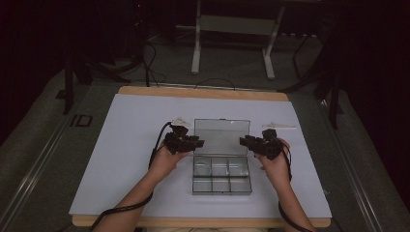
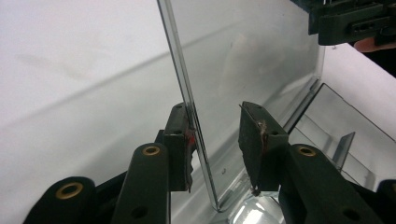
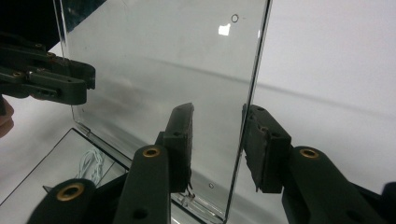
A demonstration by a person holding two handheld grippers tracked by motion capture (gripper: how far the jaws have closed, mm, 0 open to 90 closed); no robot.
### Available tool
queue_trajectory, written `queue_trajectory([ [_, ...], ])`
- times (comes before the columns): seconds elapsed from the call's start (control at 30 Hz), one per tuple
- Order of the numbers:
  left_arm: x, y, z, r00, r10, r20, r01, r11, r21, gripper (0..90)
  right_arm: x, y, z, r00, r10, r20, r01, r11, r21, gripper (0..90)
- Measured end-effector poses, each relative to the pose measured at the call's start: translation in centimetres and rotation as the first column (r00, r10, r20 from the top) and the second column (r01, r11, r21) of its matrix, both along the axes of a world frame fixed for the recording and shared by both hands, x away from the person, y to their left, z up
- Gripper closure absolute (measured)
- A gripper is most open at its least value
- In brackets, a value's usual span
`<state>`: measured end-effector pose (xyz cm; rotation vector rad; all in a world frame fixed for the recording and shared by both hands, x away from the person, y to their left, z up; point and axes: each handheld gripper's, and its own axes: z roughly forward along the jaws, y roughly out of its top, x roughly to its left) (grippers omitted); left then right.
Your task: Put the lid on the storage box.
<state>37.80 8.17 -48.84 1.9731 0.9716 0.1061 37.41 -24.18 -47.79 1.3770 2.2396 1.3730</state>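
A: Place type?
B: Lab or recording studio, not a home. Dark room, black drapes around.
A: Evidence?
B: Desk (image 1: 145,92) with a white sheet (image 1: 125,145) on top, cables (image 1: 150,63) running on the grey floor (image 1: 43,130), a white metal stand (image 1: 232,29) behind, black tripod legs (image 1: 77,72) at the sides.

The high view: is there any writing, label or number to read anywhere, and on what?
"ID": dark letters on the grey floor strip left of the white-topped table.
The white tags at and are too small to tell whether they carry print.
No print shows on the clear plastic compartment box or its raised lid.
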Motion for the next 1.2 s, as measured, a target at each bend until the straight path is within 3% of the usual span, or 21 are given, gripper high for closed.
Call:
queue_trajectory([
  [0.23,-0.4,0.0,0.6,0.9995,-0.017,0.027,0.017,0.9998,0.005,66.4,-0.5,-0.2,0.4,0.9997,0.008,0.023,-0.008,1.0,0.003,65.7],
  [0.43,-1.0,0.2,1.2,0.9985,-0.027,0.047,0.028,0.9995,-0.016,66.4,-1.0,-0.2,0.9,0.9986,0.025,0.047,-0.025,1.0,0.003,66.4],
  [0.63,-1.5,0.1,1.7,0.9969,-0.034,0.071,0.034,0.9994,0.008,66.9,-1.5,-0.3,1.1,0.9976,0.037,0.058,-0.036,0.999,-0.004,65.6],
  [0.8,-1.9,0.3,1.8,0.9957,-0.042,0.082,0.042,0.9991,-0.006,67.7,-2.0,-0.4,1.1,0.9959,0.048,0.076,-0.048,0.999,-0.002,65.2],
  [1.2,-2.9,0.3,2.4,0.9907,-0.055,0.124,0.055,0.9985,0.009,67.6,-3.1,-0.7,1.2,0.9932,0.068,0.094,-0.069,0.998,0.0,64.2],
])
